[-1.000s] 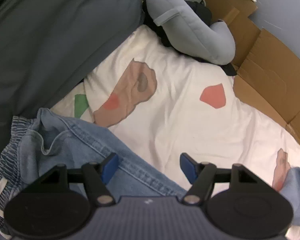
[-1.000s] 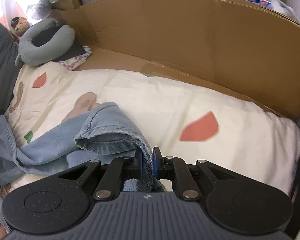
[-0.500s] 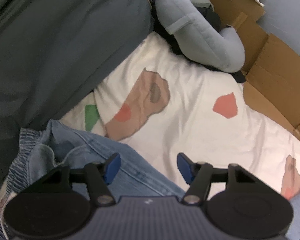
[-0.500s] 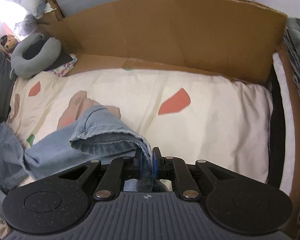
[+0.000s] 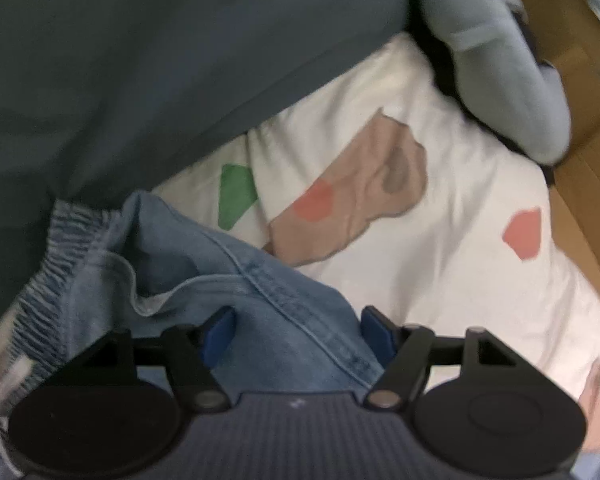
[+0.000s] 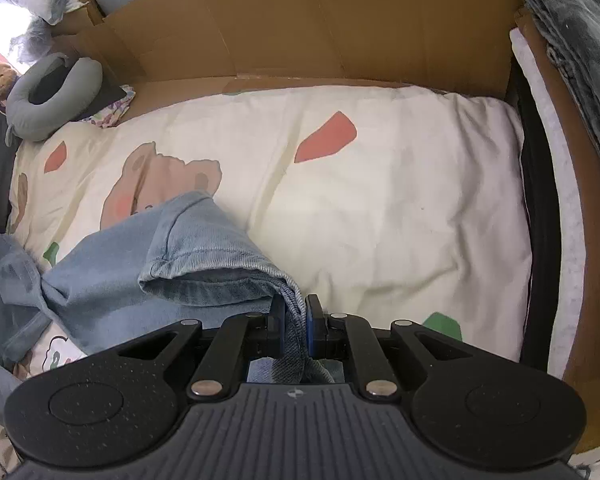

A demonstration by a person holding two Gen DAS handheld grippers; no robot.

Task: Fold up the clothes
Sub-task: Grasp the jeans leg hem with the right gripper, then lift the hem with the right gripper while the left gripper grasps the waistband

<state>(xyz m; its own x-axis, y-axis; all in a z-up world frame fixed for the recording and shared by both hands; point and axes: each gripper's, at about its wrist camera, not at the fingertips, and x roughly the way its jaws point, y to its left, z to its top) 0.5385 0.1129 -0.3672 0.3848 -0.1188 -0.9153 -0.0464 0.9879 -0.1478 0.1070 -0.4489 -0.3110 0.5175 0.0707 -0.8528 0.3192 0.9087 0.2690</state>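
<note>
Since the earlier frames both views are shifted across the bed: in the left wrist view more of the denim waist is brought between the fingers, and in the right wrist view the pant leg is seen drawn out further over the duvet, with the bed's far edge now exposed.

Left to right. The left claw [image 5: 296, 330] is seen wide, its jaws opening, with denim between them but no pad pressed on it. The jeans [image 5: 268, 300] are spread beneath it, elastic waistband [image 5: 64, 264] at the left against a dark grey blanket [image 5: 140, 60]. The right claw [image 6: 293, 322] is closed almost fully on the hem of the pant leg [image 6: 204, 256], a thin fold pinched between the pads.

Handling, as judged: the denim is soft but fairly heavy and limp, so sagging and bunching are expected; not slippery, not fragile. Seams and hems are the firmest holds; the waistband edge is best taken by the left claw, hem kept by the right.

Looks: light blue washed denim, gathered waist, stitched side seam, crumpled in the middle. It is laid on a cream duvet [image 6: 380, 208] with coloured patches, a grey neck pillow [image 6: 48, 96] and cardboard [image 6: 320, 28] behind.
</note>
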